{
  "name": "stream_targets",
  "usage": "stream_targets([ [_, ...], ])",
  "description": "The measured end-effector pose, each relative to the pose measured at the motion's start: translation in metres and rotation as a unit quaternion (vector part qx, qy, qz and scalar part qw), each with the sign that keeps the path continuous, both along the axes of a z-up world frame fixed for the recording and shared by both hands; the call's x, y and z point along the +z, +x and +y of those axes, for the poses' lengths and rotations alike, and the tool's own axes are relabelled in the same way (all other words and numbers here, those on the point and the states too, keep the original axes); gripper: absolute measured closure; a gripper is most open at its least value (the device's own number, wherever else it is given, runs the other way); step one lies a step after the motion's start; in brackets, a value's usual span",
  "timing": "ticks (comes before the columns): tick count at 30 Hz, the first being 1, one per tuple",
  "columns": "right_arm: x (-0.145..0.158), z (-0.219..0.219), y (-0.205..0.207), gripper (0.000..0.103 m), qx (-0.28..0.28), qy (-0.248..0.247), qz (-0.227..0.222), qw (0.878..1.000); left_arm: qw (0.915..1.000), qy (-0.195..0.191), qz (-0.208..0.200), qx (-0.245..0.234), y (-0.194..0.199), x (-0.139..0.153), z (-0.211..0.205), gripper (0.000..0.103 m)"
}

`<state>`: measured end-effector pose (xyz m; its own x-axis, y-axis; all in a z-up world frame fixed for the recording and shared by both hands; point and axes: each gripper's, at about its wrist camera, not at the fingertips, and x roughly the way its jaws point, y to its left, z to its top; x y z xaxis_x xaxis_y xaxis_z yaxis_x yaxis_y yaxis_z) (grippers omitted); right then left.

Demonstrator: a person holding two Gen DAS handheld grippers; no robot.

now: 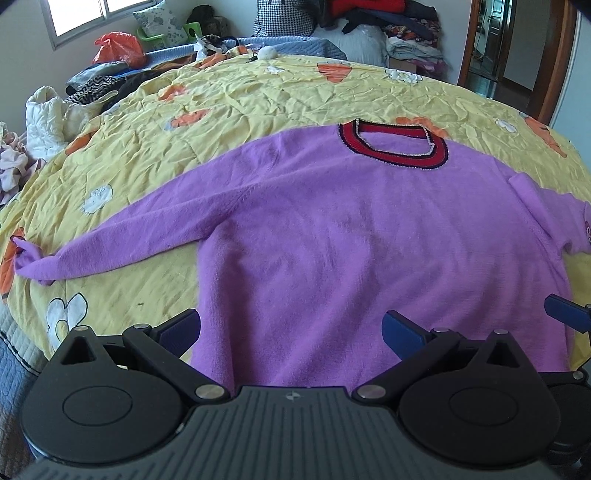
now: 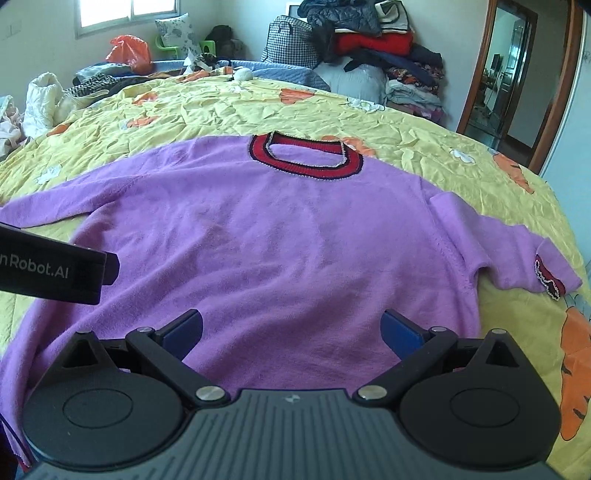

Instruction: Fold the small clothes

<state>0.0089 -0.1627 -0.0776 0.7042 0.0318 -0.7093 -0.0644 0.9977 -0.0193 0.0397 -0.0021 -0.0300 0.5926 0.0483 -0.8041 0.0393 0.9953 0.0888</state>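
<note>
A purple sweater [image 1: 351,229] with a red and dark collar [image 1: 395,147] lies flat, front down the bed toward me, on a yellow quilt [image 1: 221,110]. Its left sleeve [image 1: 110,243] stretches out to the left. The right sleeve [image 2: 517,251] is spread right, with a red cuff [image 2: 548,277]. My left gripper [image 1: 291,332] is open over the hem near its left side. My right gripper [image 2: 291,332] is open over the hem [image 2: 295,354] further right. The sweater also shows in the right wrist view [image 2: 277,236]. The left gripper's body [image 2: 55,273] shows at the left there.
Piles of clothes [image 1: 406,26] stand at the far end of the bed. More clothes and a white jacket [image 1: 48,118] lie at the left. An orange bag [image 1: 118,48] sits by the window. A doorway [image 2: 509,74] is at the right.
</note>
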Motion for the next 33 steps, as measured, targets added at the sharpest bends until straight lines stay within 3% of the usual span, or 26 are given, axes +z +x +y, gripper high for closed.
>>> stream_targets([
  [10,-0.002,-0.006,-0.001,0.000,-0.005,0.020,-0.001,1.000,0.9999,0.011,0.003,-0.002,-0.001,-0.002,-0.006,0.000],
  [14,-0.003,-0.009,0.002,0.000,-0.009,-0.002,-0.005,1.000,0.9997,0.024,0.002,0.007,-0.002,-0.002,-0.007,0.000],
  [19,-0.003,-0.032,-0.003,0.000,-0.007,0.020,-0.047,0.999,0.9994,0.031,-0.013,0.008,-0.001,-0.002,-0.009,0.000],
  [21,-0.009,-0.035,-0.003,0.000,0.008,-0.009,-0.054,0.998,0.9992,0.035,-0.018,0.009,0.000,-0.003,-0.013,0.000],
  [23,-0.017,-0.037,-0.001,0.000,0.027,-0.034,-0.033,0.999,0.9991,0.038,-0.016,0.003,0.003,-0.003,-0.016,0.000],
  [25,-0.018,-0.043,-0.002,0.000,0.025,-0.024,-0.017,0.999,0.9993,0.034,-0.010,-0.008,0.004,-0.003,-0.018,0.000],
  [28,-0.011,-0.046,-0.009,0.000,0.014,-0.011,-0.045,0.999,0.9993,0.035,-0.010,-0.009,0.004,-0.006,-0.020,0.000],
  [33,-0.016,-0.044,-0.004,0.000,0.003,-0.033,-0.047,0.998,0.9996,0.026,0.001,-0.010,0.007,-0.009,-0.022,0.000],
])
